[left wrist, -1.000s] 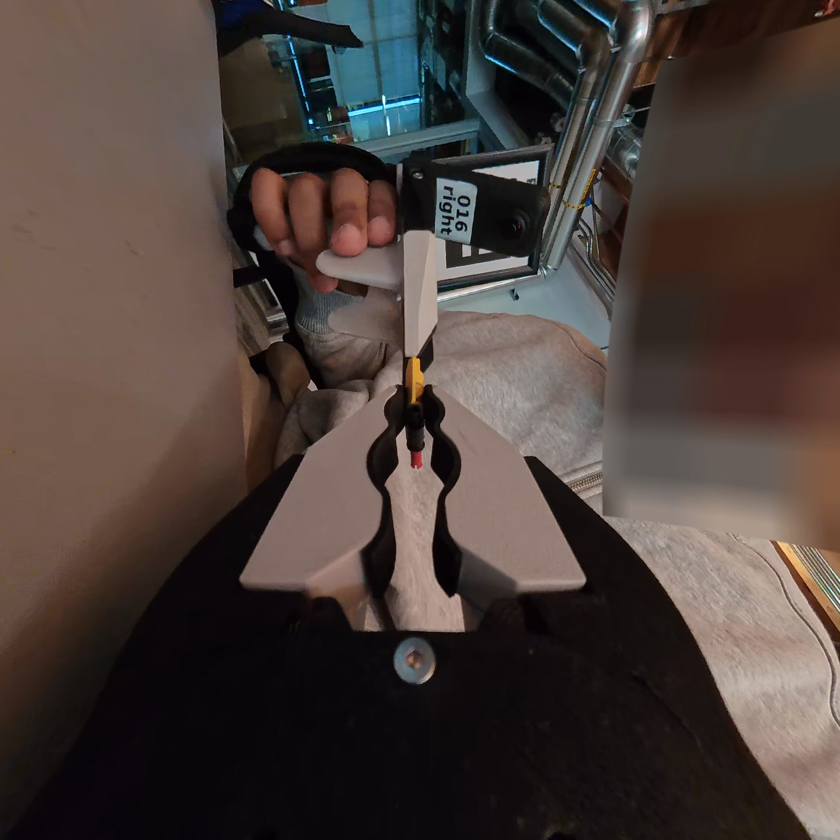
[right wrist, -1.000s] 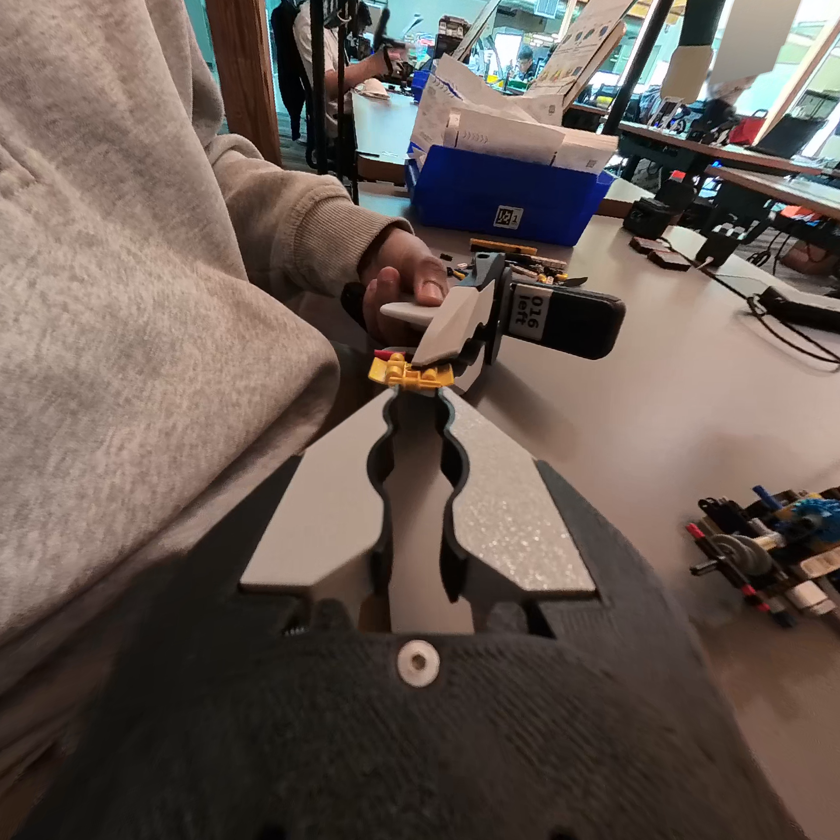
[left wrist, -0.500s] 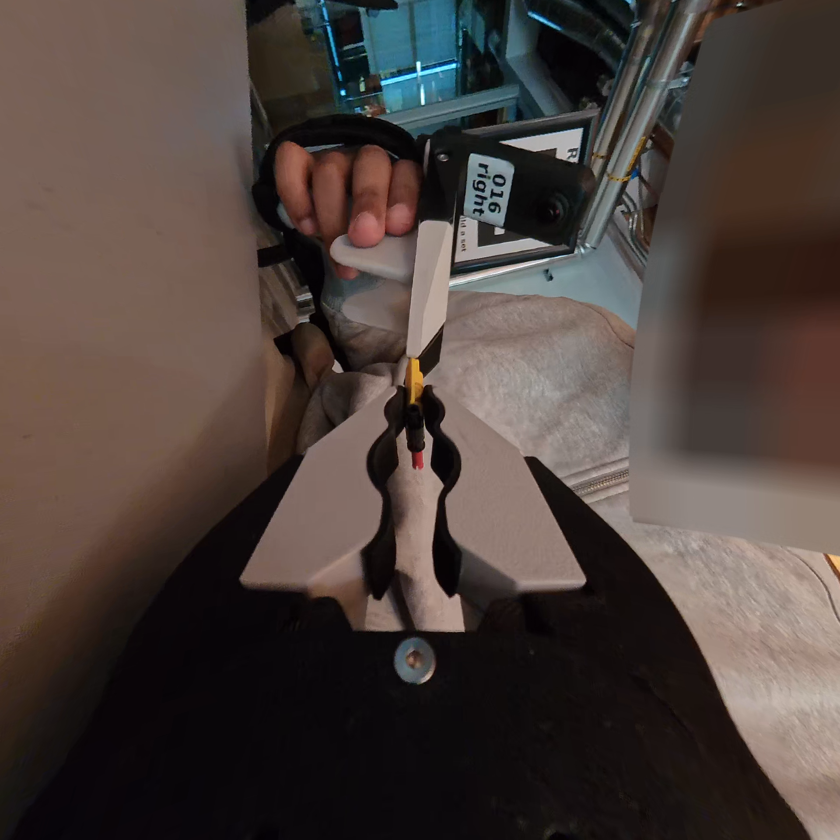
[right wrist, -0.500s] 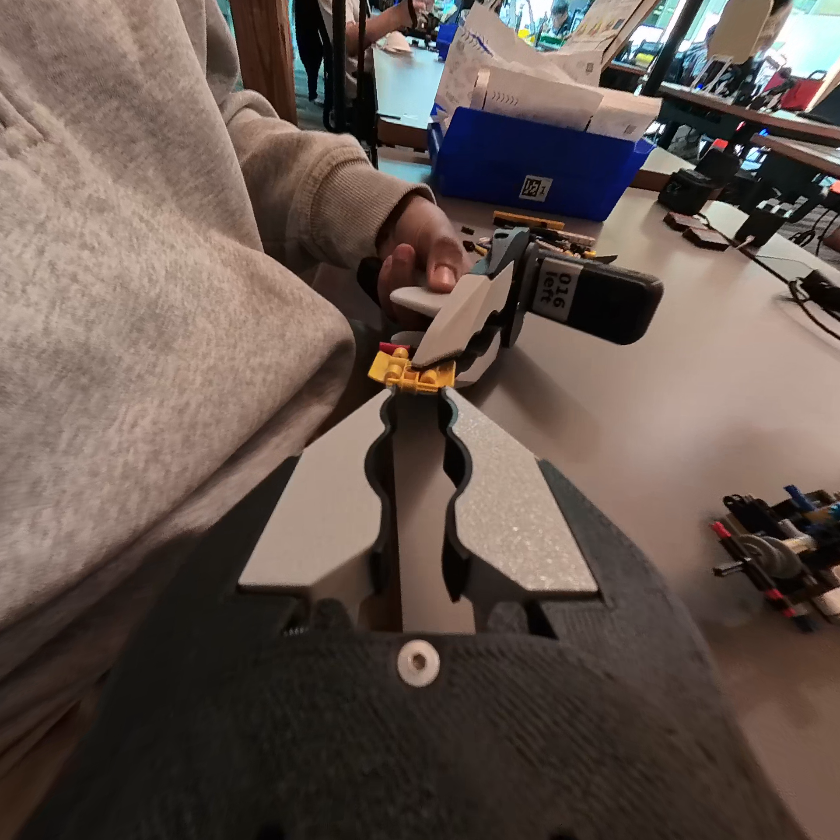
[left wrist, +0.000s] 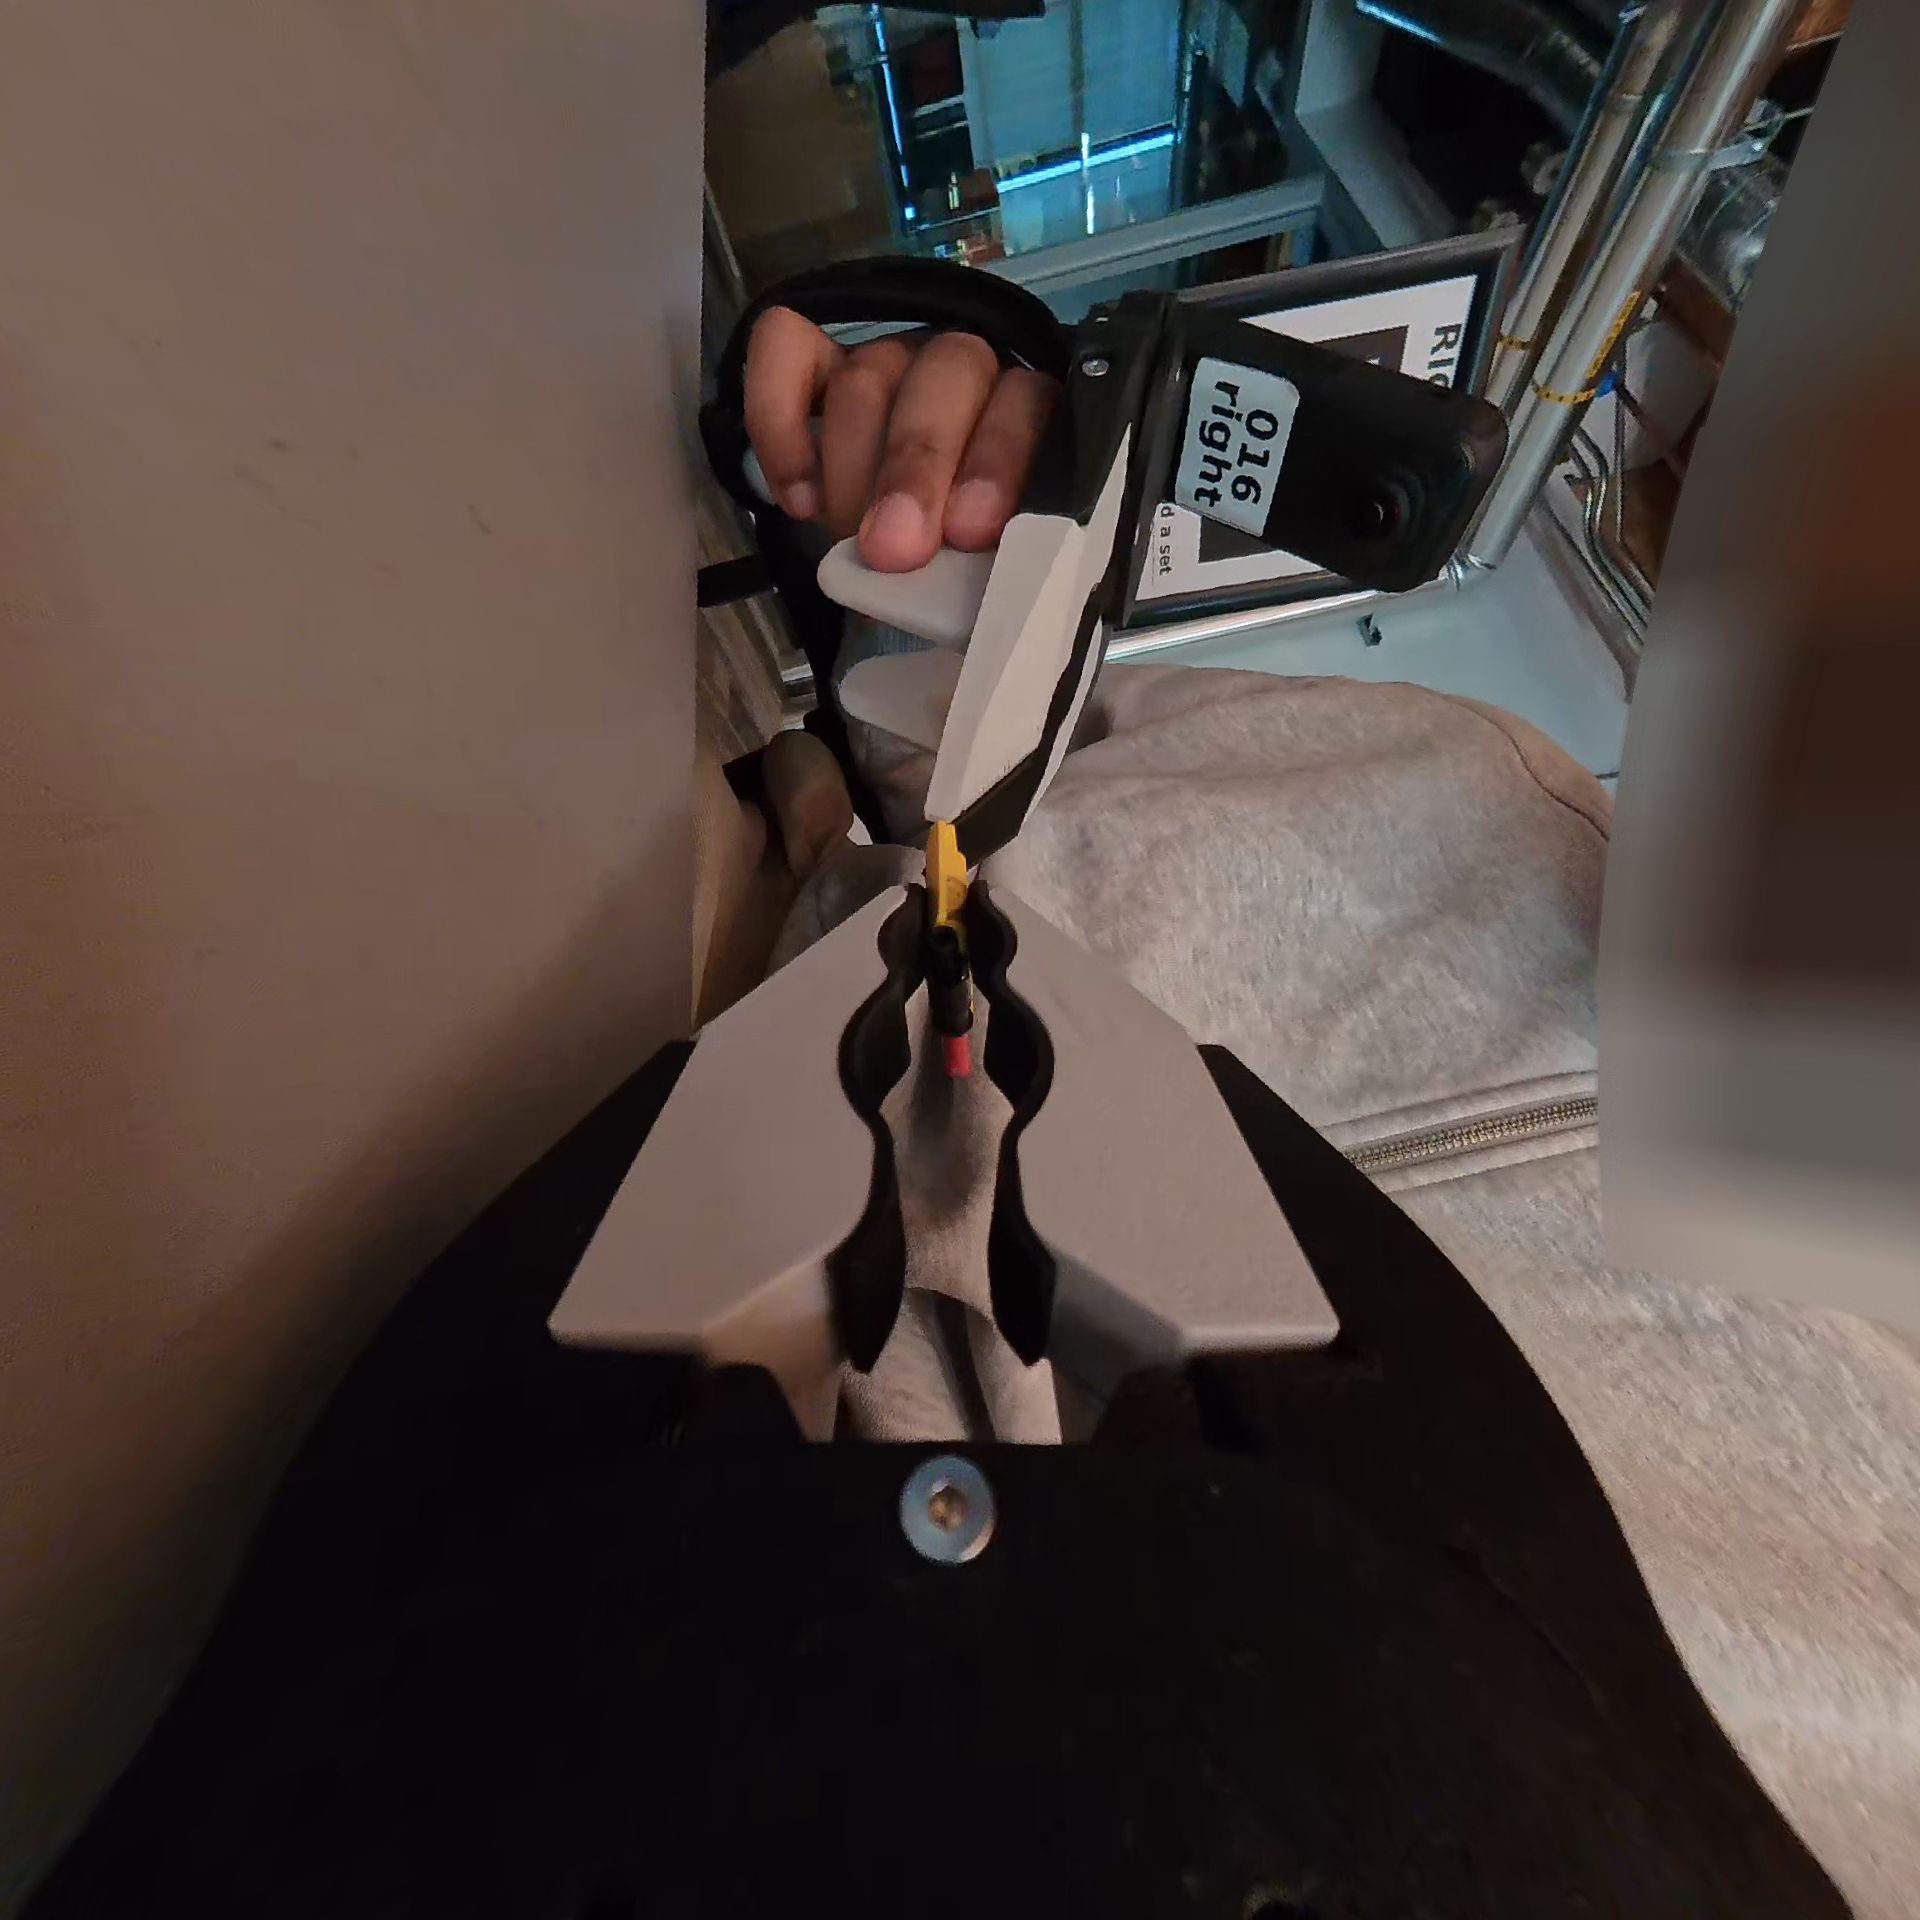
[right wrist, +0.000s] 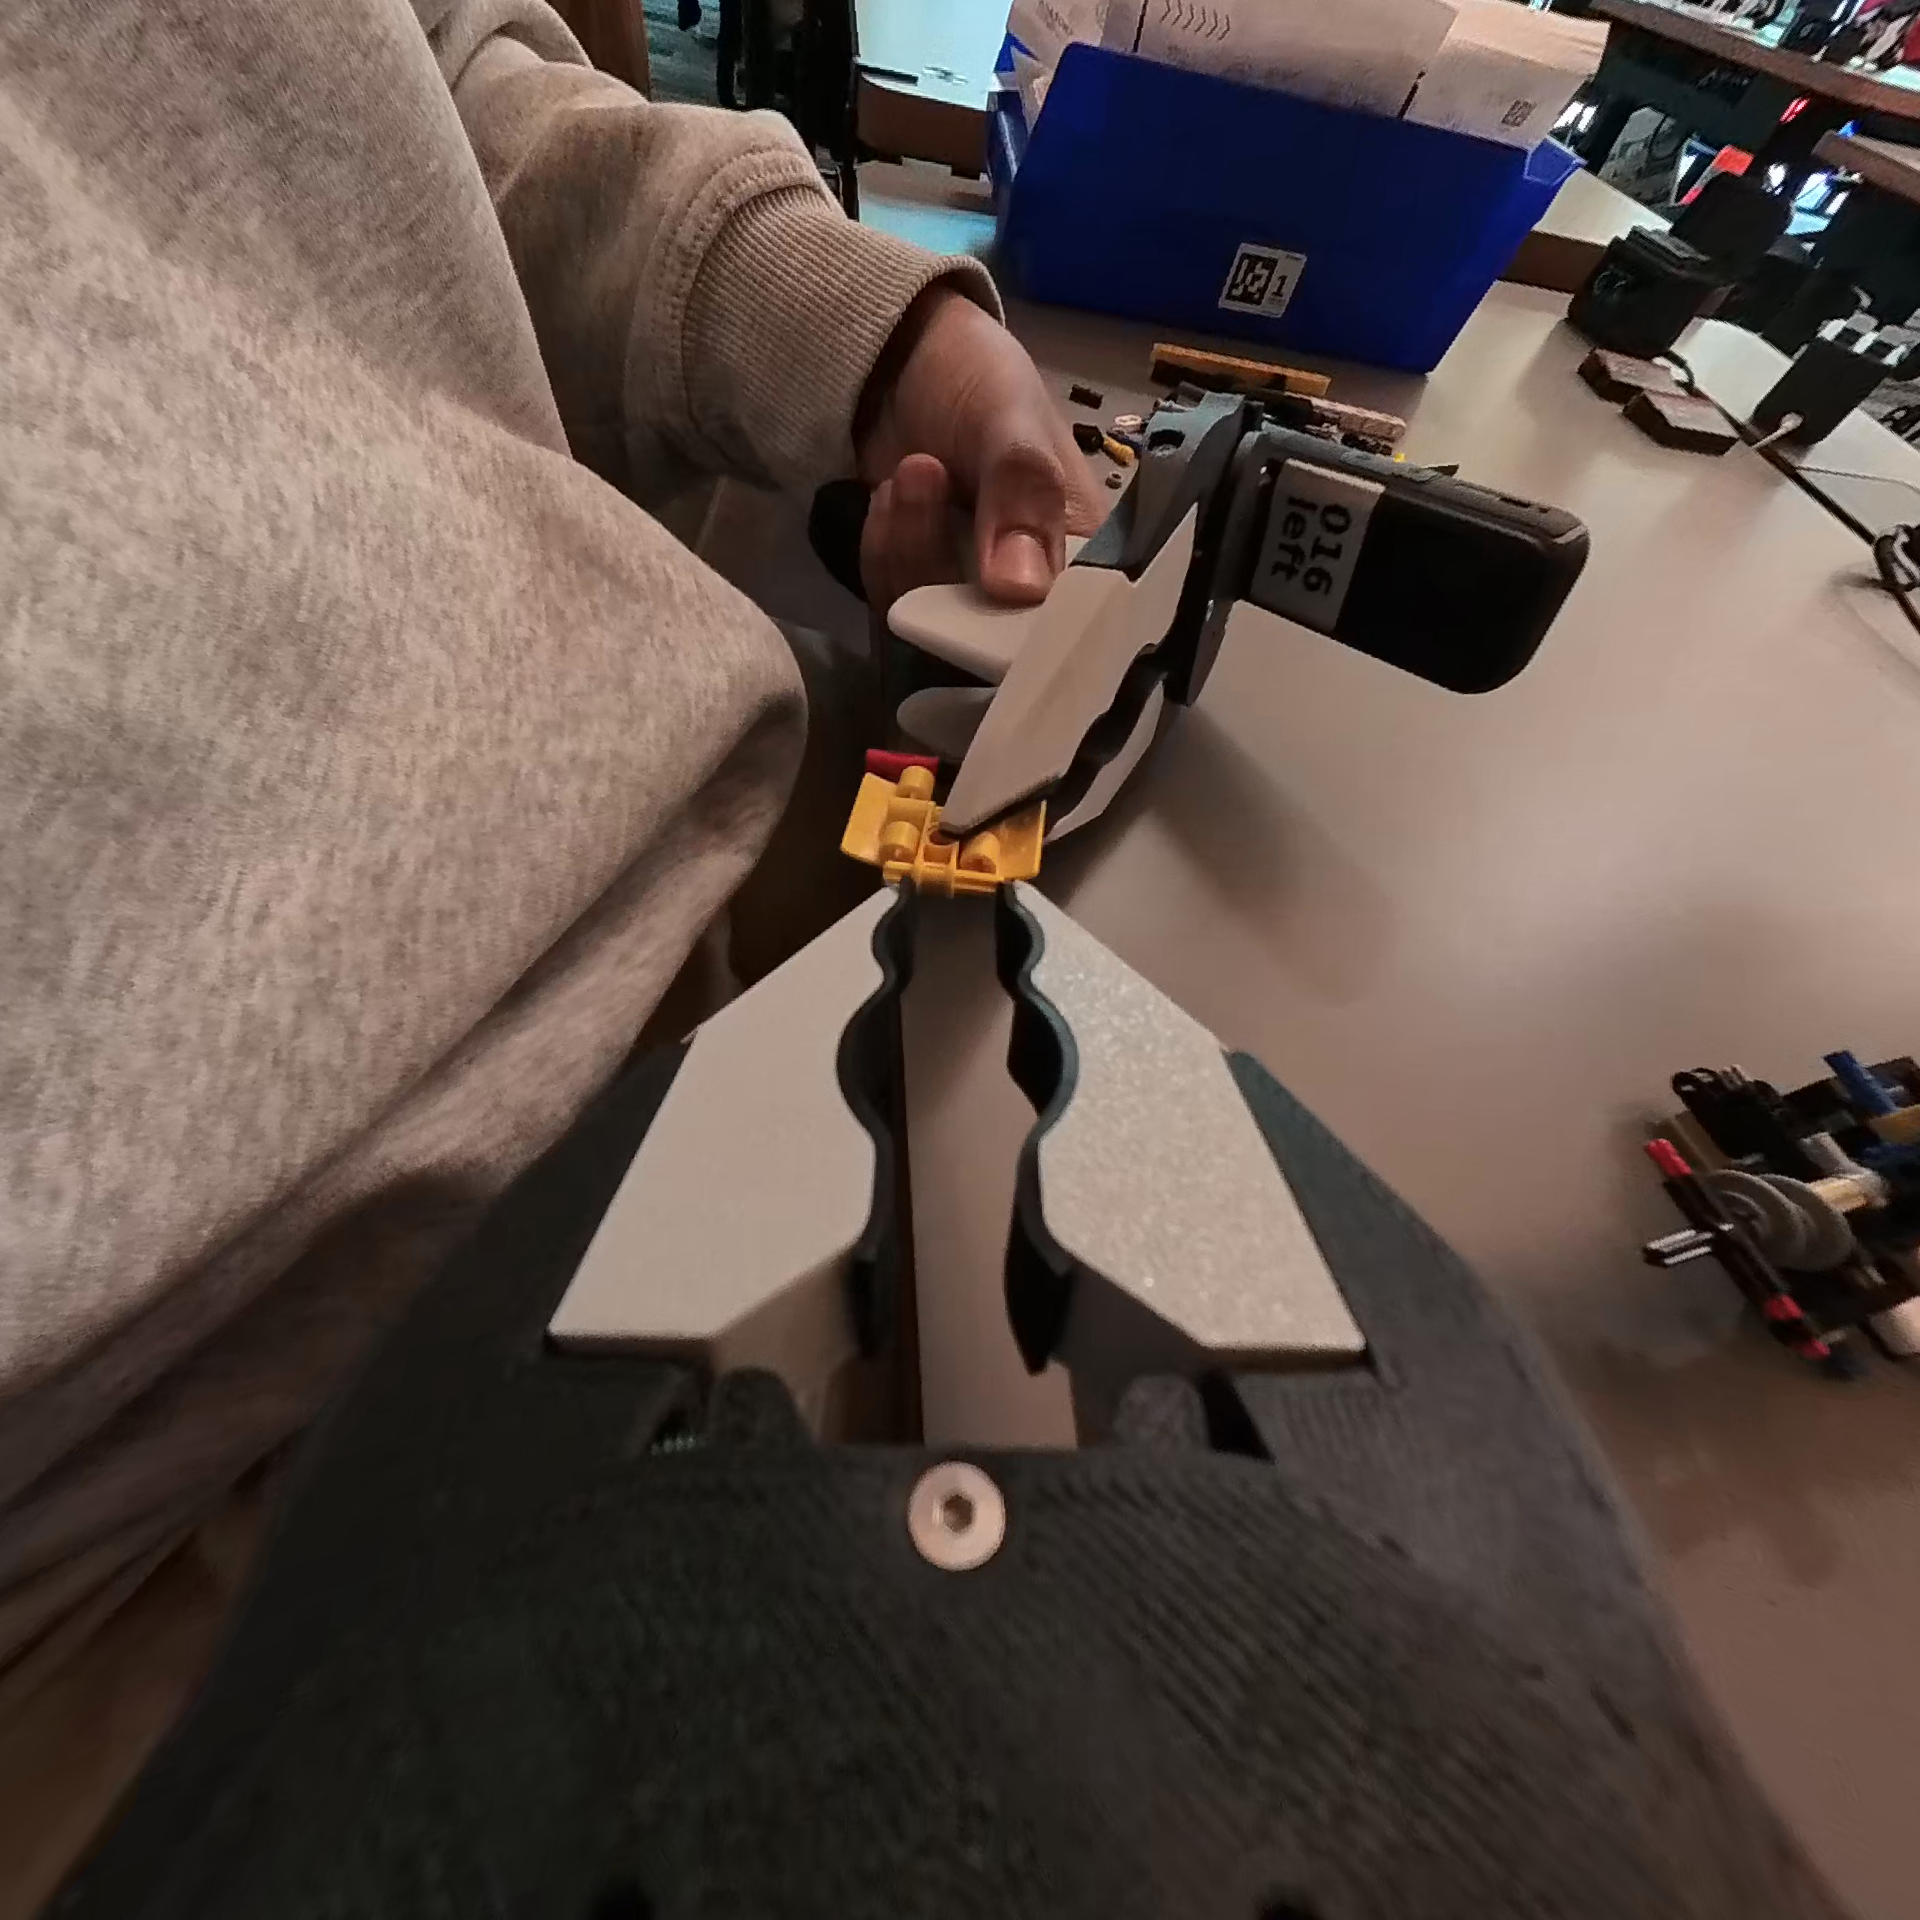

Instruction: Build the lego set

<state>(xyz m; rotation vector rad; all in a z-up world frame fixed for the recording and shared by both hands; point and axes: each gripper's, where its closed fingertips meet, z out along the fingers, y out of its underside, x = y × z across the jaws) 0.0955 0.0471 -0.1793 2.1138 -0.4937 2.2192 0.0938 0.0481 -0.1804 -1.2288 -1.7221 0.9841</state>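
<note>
Lego piece (right wrist: 940,842), yellow and flat with studs and a red pin at its far-left corner, sits pinched between both tongs above the table edge. Right gripper (right wrist: 951,896) is clenched on the piece's near edge, its jaws drawn close with only a narrow channel between them. Left gripper (right wrist: 961,826), coming in from ahead and to the right, clamps the same piece from above and below, its grey upper finger lying across the studs. In the left wrist view that gripper (left wrist: 943,914) has the piece (left wrist: 943,871) edge-on at its fingertips, a black and red axle running back between the jaws, and the right gripper (left wrist: 961,821) meets the piece from beyond. A hand (right wrist: 966,468) in a grey sleeve squeezes the left gripper's trigger. Farther right of the tongs a dark partly built assembly (right wrist: 1797,1195) rests on the table (right wrist: 1455,987). Ahead, loose parts (right wrist: 1236,384) lie before a blue bin (right wrist: 1247,208).
</note>
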